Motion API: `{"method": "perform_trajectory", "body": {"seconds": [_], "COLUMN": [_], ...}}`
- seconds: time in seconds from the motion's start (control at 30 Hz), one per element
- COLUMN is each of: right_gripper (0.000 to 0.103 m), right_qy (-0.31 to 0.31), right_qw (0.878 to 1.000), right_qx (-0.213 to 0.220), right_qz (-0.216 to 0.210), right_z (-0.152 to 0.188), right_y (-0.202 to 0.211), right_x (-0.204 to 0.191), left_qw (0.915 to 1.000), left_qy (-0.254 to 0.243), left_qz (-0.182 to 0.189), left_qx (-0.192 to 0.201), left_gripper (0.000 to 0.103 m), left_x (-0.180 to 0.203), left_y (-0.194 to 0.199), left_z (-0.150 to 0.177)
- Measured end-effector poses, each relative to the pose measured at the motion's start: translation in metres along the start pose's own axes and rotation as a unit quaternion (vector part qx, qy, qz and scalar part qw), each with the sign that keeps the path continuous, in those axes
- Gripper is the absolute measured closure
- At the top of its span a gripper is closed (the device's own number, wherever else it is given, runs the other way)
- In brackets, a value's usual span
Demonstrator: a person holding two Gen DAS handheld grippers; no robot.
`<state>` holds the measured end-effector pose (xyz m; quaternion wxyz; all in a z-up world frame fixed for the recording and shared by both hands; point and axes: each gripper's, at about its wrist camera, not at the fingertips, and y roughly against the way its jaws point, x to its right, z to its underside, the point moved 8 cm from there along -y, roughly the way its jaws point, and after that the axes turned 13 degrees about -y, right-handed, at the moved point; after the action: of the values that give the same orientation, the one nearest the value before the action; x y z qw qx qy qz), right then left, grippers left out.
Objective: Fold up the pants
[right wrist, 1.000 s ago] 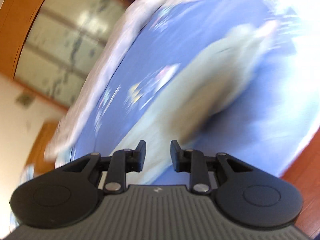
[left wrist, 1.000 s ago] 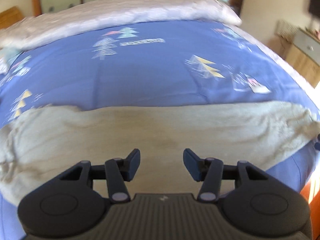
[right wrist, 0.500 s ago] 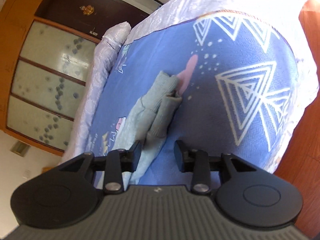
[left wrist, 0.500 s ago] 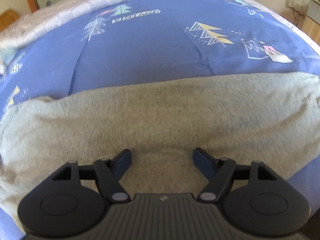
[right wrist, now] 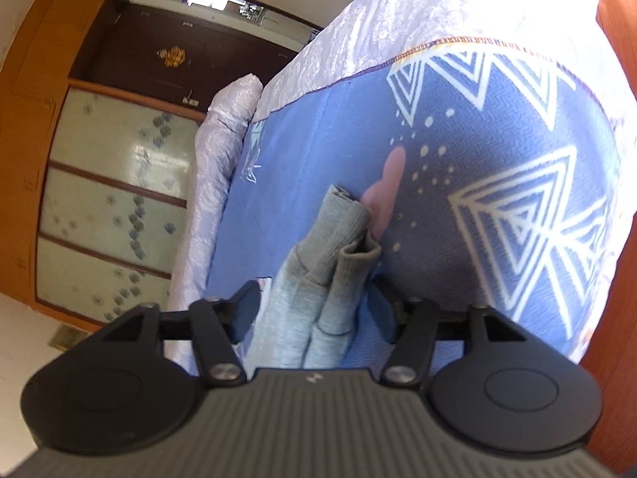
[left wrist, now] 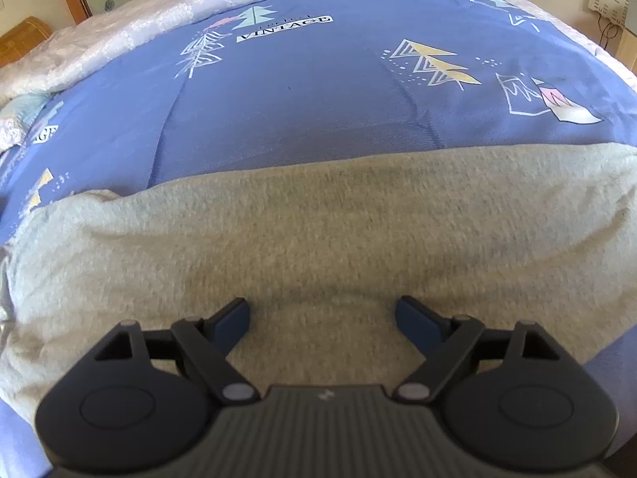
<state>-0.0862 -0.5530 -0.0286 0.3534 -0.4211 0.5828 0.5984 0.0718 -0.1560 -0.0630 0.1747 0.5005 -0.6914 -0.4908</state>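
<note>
Pants [left wrist: 326,239] of grey knit fabric are laid across a blue patterned bedcover [left wrist: 318,99], and in the left wrist view their long axis is seen running from 9 o'clock to 3 o'clock, filling the width of the frame. The cloth is shown mostly flat and smooth, with a bunched, rumpled end at 9 o'clock and a soft crease near the middle. In the right wrist view the same garment [right wrist: 318,298] is seen end-on, its long axis running from 6 o'clock towards 12 o'clock, and two ribbed leg cuffs [right wrist: 346,231] are pointed away from the camera, stacked side by side with one lying slightly over the other. The left gripper [left wrist: 321,312] is held just above the middle of the fabric, its jaws spread wide and nothing clasped between them. The right gripper [right wrist: 314,310] is positioned with its jaws released on either side of the leg ends, the cloth lying between the fingers without being pinched. A pale quilted blanket [left wrist: 119,36] is seen along the far edge of the bed at 12 o'clock, and a wooden wardrobe [right wrist: 99,199] is visible at 9 o'clock in the right wrist view.
</note>
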Motion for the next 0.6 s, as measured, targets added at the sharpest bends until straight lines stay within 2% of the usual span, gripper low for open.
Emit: {"method": "perform_trajectory", "body": {"seconds": [0.17, 0.3, 0.4, 0.5, 0.57, 0.6], "right_gripper": [0.038, 0.039, 0.043, 0.058, 0.075, 0.078], "right_qy": [0.012, -0.002, 0.000, 0.001, -0.007, -0.010], "right_qw": [1.000, 1.000, 1.000, 0.999, 0.999, 0.999], "right_qx": [0.001, 0.006, 0.011, 0.016, 0.018, 0.018], "right_qz": [0.014, 0.017, 0.022, 0.036, 0.046, 0.049], "right_z": [0.002, 0.001, 0.000, 0.000, 0.000, -0.001], "right_y": [-0.008, -0.009, -0.008, -0.009, -0.008, -0.009], "right_x": [-0.003, -0.001, 0.001, 0.004, 0.010, 0.012], "left_qw": [0.9999, 0.9999, 0.9999, 0.9998, 0.9998, 0.9998], "left_qy": [-0.007, -0.007, -0.007, -0.008, -0.008, -0.008], "left_qz": [-0.015, -0.014, -0.015, -0.016, -0.017, -0.017], "left_qx": [0.001, 0.001, 0.001, 0.001, 0.002, 0.001], "left_gripper": [0.017, 0.017, 0.016, 0.016, 0.015, 0.015], "left_x": [0.003, 0.002, 0.003, 0.003, 0.002, 0.002], "left_y": [0.001, 0.001, 0.001, 0.001, 0.001, 0.000], "left_z": [-0.001, -0.001, -0.001, -0.001, -0.001, -0.001]}}
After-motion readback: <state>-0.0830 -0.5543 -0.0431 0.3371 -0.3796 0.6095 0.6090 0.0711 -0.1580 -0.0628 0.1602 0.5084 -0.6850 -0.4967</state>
